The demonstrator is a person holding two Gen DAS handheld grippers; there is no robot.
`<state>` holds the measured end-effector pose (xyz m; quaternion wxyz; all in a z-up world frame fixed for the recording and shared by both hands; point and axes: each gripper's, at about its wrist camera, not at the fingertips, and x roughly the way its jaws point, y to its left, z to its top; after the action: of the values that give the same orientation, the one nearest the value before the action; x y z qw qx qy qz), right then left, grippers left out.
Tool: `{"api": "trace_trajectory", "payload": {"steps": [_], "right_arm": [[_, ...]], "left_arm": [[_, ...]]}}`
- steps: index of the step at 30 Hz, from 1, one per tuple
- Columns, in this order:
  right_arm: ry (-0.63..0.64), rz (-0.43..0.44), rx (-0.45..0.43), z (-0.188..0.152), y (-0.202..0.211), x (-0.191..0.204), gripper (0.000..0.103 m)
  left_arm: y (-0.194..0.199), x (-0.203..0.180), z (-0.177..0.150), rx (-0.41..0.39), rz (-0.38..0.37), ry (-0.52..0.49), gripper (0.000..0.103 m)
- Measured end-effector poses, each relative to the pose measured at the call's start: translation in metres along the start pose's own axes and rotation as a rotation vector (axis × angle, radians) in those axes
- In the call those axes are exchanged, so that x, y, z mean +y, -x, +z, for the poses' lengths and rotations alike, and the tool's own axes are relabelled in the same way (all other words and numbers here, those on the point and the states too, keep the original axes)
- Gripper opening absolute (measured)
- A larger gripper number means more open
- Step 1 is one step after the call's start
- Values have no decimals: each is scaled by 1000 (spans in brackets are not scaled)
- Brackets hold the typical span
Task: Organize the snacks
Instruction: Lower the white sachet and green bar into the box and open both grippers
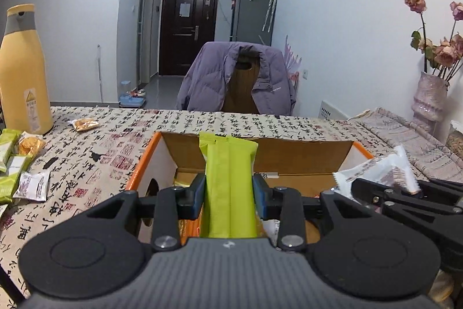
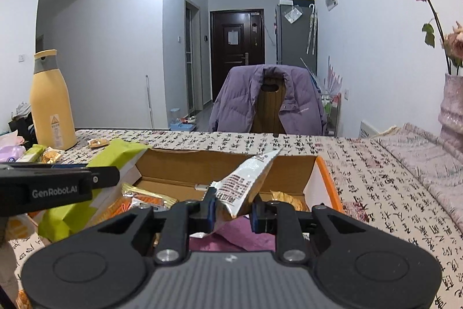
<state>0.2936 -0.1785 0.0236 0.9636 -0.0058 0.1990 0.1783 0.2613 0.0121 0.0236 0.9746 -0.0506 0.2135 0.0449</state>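
My left gripper (image 1: 229,194) is shut on a lime-green snack packet (image 1: 229,178) and holds it above the open orange-edged cardboard box (image 1: 303,154). My right gripper (image 2: 233,212) is shut on a white snack packet (image 2: 246,187) over the same box (image 2: 325,181). The right gripper with its white packet (image 1: 385,168) also shows at the right of the left wrist view. The left gripper's green packet (image 2: 115,155) shows at the left of the right wrist view. Orange-wrapped snacks (image 2: 144,197) and a purple packet (image 2: 240,236) lie inside the box.
A tall yellow bottle (image 1: 23,74) stands at the table's far left. Loose snacks lie near it: green packets (image 1: 10,161), a white one (image 1: 31,186), orange ones (image 1: 85,124). A chair with a purple jacket (image 1: 234,77) stands beyond the table. A vase of dried roses (image 1: 428,94) is at right.
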Motion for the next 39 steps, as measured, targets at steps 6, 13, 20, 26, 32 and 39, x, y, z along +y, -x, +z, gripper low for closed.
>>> {"api": "trace_trajectory", "payload": {"steps": [6, 13, 20, 26, 32, 39], "right_arm": [[-9, -28, -8, -4, 2, -4, 95], [-21, -47, -21, -5, 5, -7, 103], [-7, -61, -24, 1, 11, -5, 103], [13, -66, -30, 8, 31, -1, 103], [23, -58, -35, 6, 57, -2, 103], [29, -50, -26, -10, 93, -9, 103]], "left_arm": [[9, 7, 0, -49, 13, 29, 88], [16, 7, 3, -92, 17, 52, 103], [22, 5, 11, -88, 17, 76, 103], [43, 3, 19, -105, 10, 77, 103], [67, 2, 16, -107, 5, 59, 103], [93, 6, -3, -85, 2, 40, 103]]}}
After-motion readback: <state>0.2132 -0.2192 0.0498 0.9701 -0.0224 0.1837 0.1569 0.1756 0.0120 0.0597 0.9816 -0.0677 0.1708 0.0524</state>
